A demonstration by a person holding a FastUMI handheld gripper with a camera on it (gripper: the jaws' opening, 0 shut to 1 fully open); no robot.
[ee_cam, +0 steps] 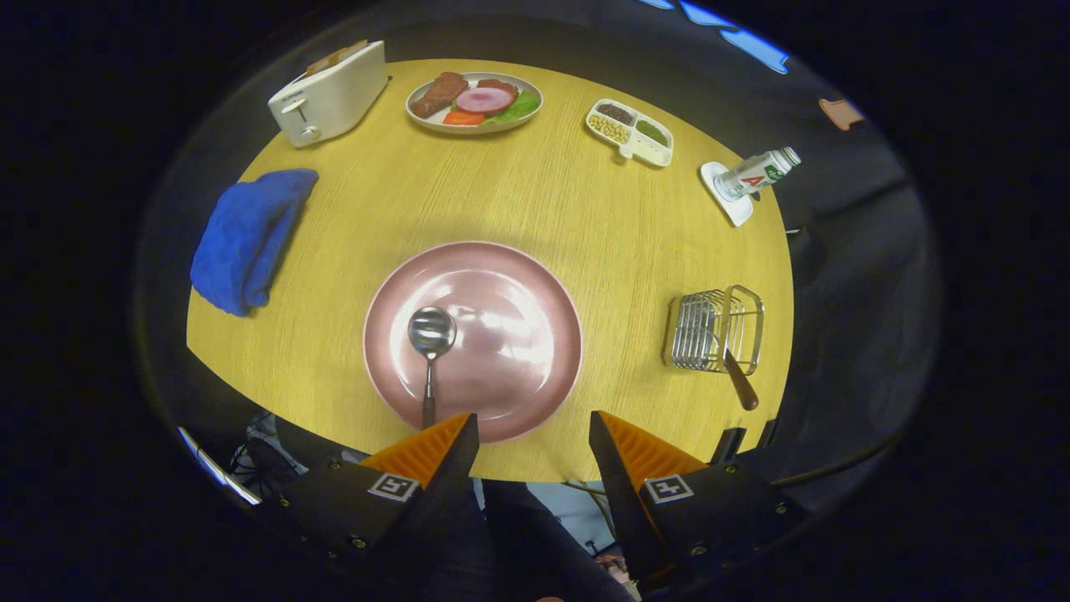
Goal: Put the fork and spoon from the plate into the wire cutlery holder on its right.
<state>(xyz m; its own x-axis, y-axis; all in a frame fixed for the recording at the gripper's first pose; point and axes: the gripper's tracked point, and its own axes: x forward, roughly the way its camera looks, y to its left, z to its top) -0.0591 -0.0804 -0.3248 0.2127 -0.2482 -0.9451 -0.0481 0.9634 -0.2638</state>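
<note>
A pink plate (518, 293) lies on the yellow table just beyond my fingers. On its left half rests a metal spoon (430, 334), bowl away from me, its dark handle end running down to my left fingertip. To the plate's right stands the wire cutlery holder (717, 330), with a brown-handled utensil (741, 380) leaning out of it toward me. My gripper (533, 418) hovers over the plate's near rim, open, with nothing between the fingers.
A blue cloth (249, 238) lies to the plate's left. At the far side stand a white toaster (330, 94), a plate of food (474, 102) and a divided snack tray (631, 131). A small bottle (756, 173) lies on a white coaster beyond the holder.
</note>
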